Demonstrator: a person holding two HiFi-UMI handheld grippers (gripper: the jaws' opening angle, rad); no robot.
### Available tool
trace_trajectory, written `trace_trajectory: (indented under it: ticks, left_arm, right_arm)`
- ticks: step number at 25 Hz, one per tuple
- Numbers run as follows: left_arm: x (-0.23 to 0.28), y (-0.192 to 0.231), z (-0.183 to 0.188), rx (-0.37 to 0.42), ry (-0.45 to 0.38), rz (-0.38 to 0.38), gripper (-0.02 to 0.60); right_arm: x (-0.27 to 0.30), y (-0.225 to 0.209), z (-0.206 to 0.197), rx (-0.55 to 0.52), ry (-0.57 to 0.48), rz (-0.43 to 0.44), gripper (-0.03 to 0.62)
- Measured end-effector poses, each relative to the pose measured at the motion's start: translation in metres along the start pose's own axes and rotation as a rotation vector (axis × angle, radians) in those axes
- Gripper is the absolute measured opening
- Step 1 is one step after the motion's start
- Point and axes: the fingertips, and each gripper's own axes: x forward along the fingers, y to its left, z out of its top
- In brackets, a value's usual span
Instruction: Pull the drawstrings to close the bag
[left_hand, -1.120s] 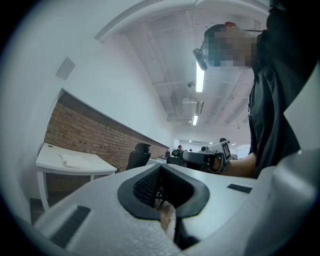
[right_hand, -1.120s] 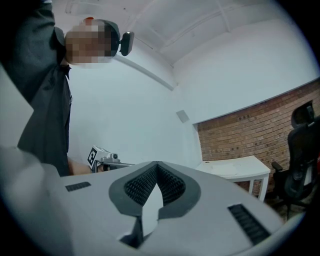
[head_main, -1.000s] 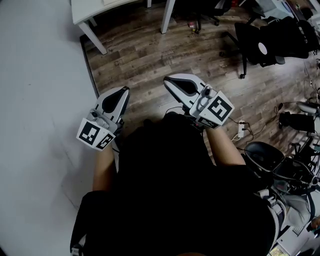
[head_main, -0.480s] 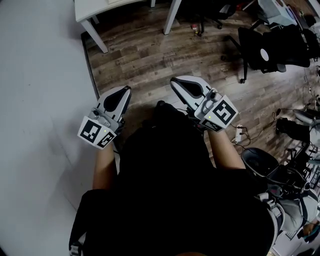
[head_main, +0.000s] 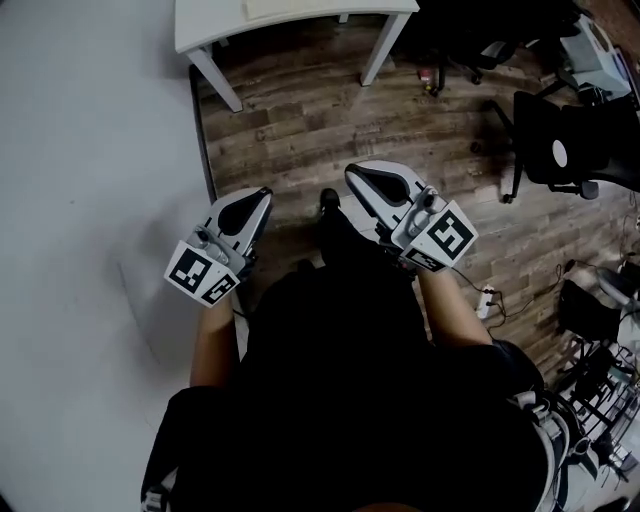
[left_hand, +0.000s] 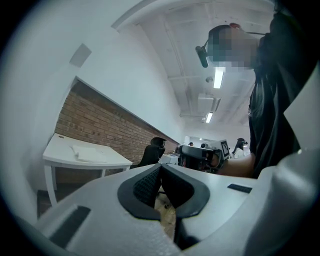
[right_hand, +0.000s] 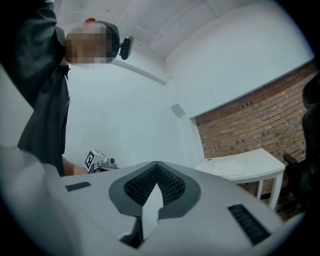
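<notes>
bag: cannot tell, perhaps the pale flat cloth (head_main: 295, 7) on white table (head_main: 210, 22), top centre | left gripper (head_main: 263, 194): closed, empty | right gripper (head_main: 352, 172): closed, empty | change: table now further into frame, shifted right

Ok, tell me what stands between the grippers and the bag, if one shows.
No bag shows in any view, so no obstacle can be judged. The left gripper and right gripper are shut and empty over wood floor, with a white table ahead.

Brown wood-grain floor (head_main: 300, 120), white table (head_main: 205, 25)
</notes>
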Motion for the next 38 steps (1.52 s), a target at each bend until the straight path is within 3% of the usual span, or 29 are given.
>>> trace_trajectory:
  ticks: [11, 22, 28, 38]
  left_arm:
    - [0.109, 0.086, 0.029, -0.008, 0.082, 0.043, 0.017]
    - [0.145, 0.171, 0.041, -0.068, 0.103, 0.14, 0.017]
    - [0.178, 0.235, 0.043, -0.104, 0.103, 0.081, 0.017]
    - [0.232, 0.348, 0.103, -0.094, 0.064, -0.003, 0.017]
  right_arm:
    - [0.043, -0.135, 0.012, 0.065, 0.021, 0.077, 0.006]
    - [0.11, -0.218, 0.009, 0.118, 0.034, 0.152, 0.006]
    - [0.159, -0.267, 0.003, 0.12, 0.06, 0.119, 0.006]
    - [0.247, -0.349, 0.045, 0.078, 0.072, 0.058, 0.006]
